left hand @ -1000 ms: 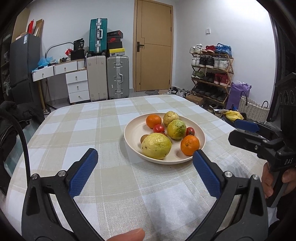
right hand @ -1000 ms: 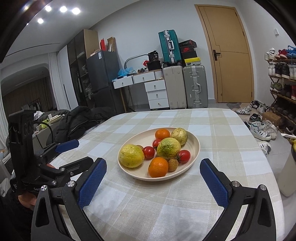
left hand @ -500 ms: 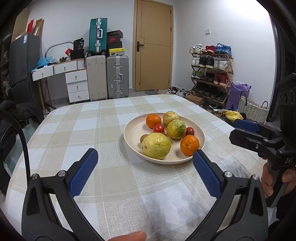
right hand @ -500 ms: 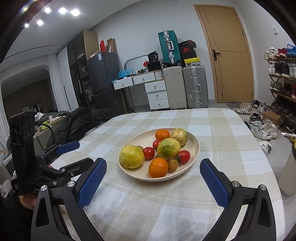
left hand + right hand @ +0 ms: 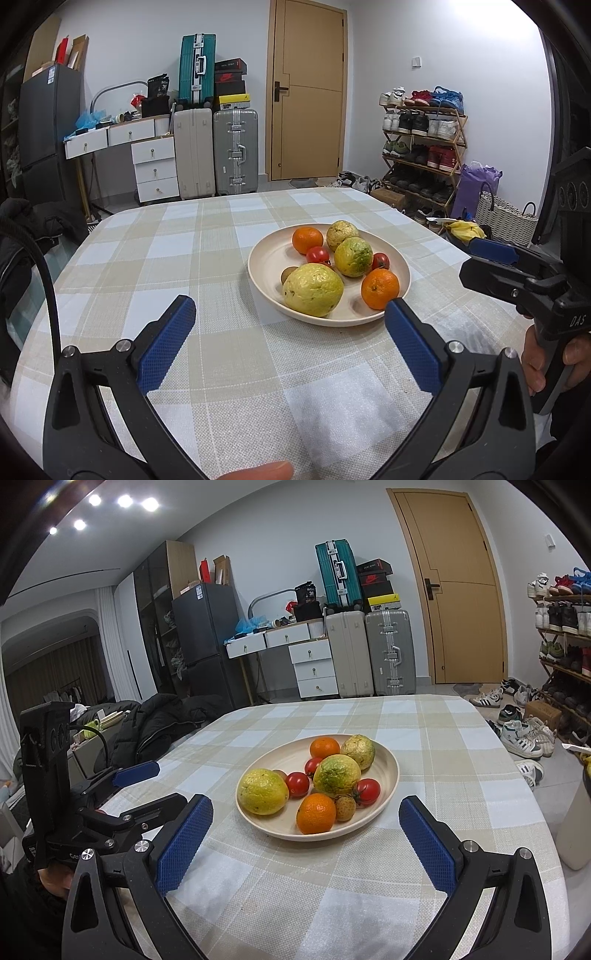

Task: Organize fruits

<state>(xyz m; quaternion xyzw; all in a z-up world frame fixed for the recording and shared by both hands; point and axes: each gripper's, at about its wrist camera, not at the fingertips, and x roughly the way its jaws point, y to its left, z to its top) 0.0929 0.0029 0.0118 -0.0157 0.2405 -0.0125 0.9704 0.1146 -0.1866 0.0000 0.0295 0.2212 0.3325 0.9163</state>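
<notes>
Cream-coloured, the plate (image 5: 258, 273) sits mid-table on the checked cloth (image 5: 177, 258), and we see its fruit: two oranges (image 5: 316, 813), three tomatoes (image 5: 297, 784), a big yellow fruit (image 5: 313, 290) nearest us. Our left gripper (image 5: 290, 325) and right gripper (image 5: 306, 825) hover short of the plate, jaws spread wide, holding nothing.
</notes>
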